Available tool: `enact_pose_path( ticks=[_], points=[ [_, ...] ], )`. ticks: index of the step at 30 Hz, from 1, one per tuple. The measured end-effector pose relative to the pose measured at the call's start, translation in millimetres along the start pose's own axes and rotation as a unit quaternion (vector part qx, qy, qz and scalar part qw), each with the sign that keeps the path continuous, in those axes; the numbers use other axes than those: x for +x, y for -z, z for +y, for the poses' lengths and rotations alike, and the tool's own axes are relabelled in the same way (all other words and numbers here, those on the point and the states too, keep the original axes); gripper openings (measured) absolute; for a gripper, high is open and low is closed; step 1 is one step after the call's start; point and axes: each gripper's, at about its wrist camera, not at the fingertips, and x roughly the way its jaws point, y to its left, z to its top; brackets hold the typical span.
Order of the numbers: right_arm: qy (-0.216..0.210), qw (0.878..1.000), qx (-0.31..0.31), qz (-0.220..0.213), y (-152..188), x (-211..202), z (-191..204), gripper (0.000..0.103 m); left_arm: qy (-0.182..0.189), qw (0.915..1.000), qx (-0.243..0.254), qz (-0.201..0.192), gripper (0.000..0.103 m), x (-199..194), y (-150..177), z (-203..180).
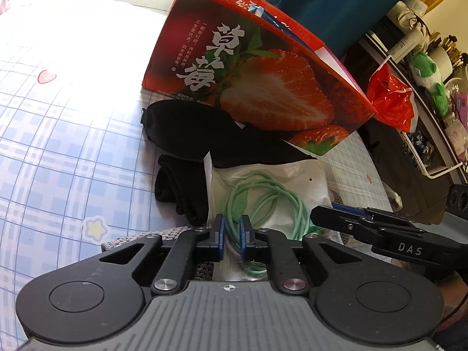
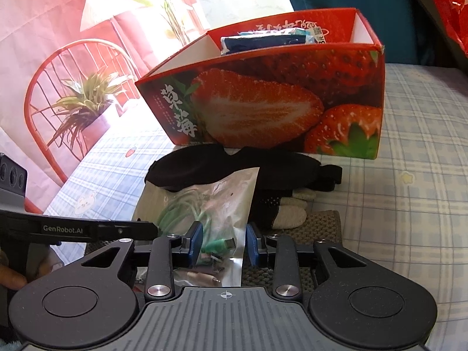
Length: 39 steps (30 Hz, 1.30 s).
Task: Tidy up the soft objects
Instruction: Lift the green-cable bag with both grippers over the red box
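A clear bag with a green cable [image 1: 263, 193] [image 2: 204, 204] lies on the plaid bed sheet in front of a red strawberry box [image 1: 257, 82] [image 2: 263, 102]. A black eye mask [image 1: 204, 134] [image 2: 234, 166] lies against the box. A black glove [image 1: 181, 190] with pale fingertips [image 2: 289, 207] lies beside the bag. My left gripper [image 1: 232, 234] is nearly shut around the bag's near edge. My right gripper [image 2: 224, 242] is open, its fingers on either side of the bag's corner. The box holds a blue and white packet [image 2: 263, 41].
A grey woven mat [image 2: 316, 228] lies under the bag and glove. A red plastic bag [image 1: 392, 99] and a cluttered shelf with a green plush toy [image 1: 427, 79] stand to the right of the bed. A teal cloth [image 1: 336, 3] hangs behind the box.
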Motion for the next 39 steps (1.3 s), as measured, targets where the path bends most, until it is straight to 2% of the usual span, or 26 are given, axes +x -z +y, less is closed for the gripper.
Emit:
enact_pose_path(
  ticks=[2, 4, 9, 12, 18, 22, 30, 39],
  points=[
    [-0.003, 1.0, 0.003, 0.0, 0.5, -0.1, -1.5, 0.026, 0.001, 1.0, 0.005, 0.0, 0.01, -0.8, -0.1, -1.8],
    [-0.003, 1.0, 0.003, -0.001, 0.1, -1.2, -0.1, 0.024, -0.003, 0.9999, 0.015, -0.008, 0.002, -4.2, -0.1, -5.2],
    [-0.006, 1.0, 0.004, -0.011, -2.1, -7.1, -0.5, 0.022, -0.006, 0.9994, 0.029, -0.018, 0.002, -9.5, -3.3, -12.1],
    [-0.005, 1.0, 0.01, -0.007, 0.1, -6.1, -3.2, 0.022, -0.011, 0.9994, 0.028, -0.017, 0.002, -13.1, -4.3, -12.1],
    [0.0, 1.0, 0.015, 0.001, 4.2, -2.0, -4.1, 0.024, -0.025, 0.9973, 0.058, -0.038, 0.003, -28.1, -7.6, -24.4],
    [0.005, 1.0, 0.021, 0.003, 6.6, -1.1, -7.9, 0.024, -0.021, 0.9964, 0.063, -0.051, 0.003, -33.8, -10.1, -28.7],
    [0.001, 1.0, 0.03, 0.001, 10.5, -1.9, -11.6, 0.023, -0.017, 0.9963, 0.071, -0.045, 0.003, -29.0, -8.1, -32.1],
    [0.002, 0.999, 0.029, -0.017, 7.4, -8.0, -8.4, 0.016, -0.011, 0.9939, 0.091, -0.061, 0.001, -31.8, -5.2, -37.0]
  ],
)
